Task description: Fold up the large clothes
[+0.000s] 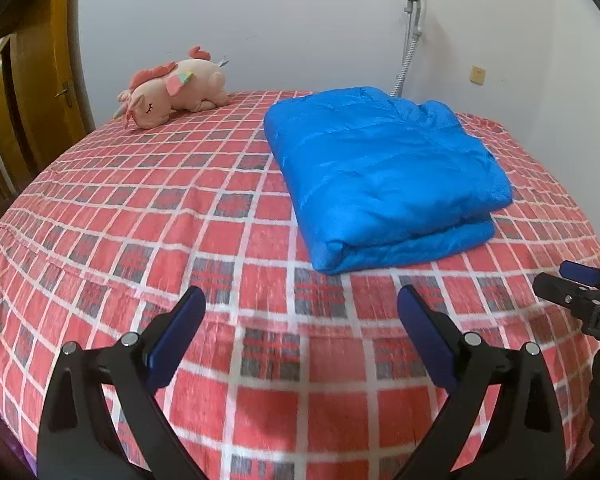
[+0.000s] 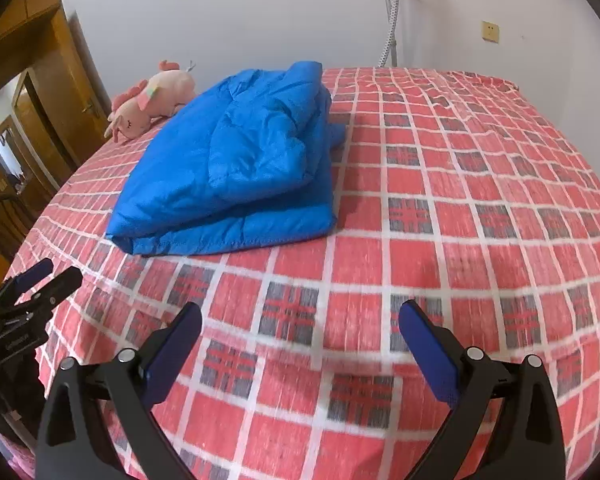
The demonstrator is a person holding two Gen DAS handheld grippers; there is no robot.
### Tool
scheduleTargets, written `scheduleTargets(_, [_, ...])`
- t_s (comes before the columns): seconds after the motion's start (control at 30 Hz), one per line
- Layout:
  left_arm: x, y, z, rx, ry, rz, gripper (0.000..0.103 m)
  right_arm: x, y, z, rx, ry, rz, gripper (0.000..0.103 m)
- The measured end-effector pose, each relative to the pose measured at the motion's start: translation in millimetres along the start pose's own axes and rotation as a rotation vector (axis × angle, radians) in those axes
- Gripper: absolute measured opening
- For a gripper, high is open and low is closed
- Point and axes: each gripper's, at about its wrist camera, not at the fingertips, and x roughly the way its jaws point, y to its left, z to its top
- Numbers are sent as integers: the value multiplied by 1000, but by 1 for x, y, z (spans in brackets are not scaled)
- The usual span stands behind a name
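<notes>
Where the red plaid bed (image 1: 140,208) fills most of both views, a white wall (image 1: 300,20) rises behind it and a wooden door (image 1: 40,80) stands at the far left. The blue padded jacket (image 1: 384,176) lies folded into a thick rectangle on the far half of the bed, its doubled edge facing the near side. A pink plush unicorn (image 1: 172,88) rests at the far left of the bed, just beyond the jacket's left corner and apart from it. The left tongs (image 1: 300,308) hang over the near edge of the bed with fingers spread wide, holding nothing, well short of the jacket. The right tongs (image 2: 300,320) are likewise spread apart and empty, over bare sheet near the jacket's right side.
</notes>
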Motion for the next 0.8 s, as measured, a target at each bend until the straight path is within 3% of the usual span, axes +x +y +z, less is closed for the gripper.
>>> scheduleTargets(0.8, [-67,-6,-15,17,-73,-12,96,-64,22,-19,-67,-81,2,99])
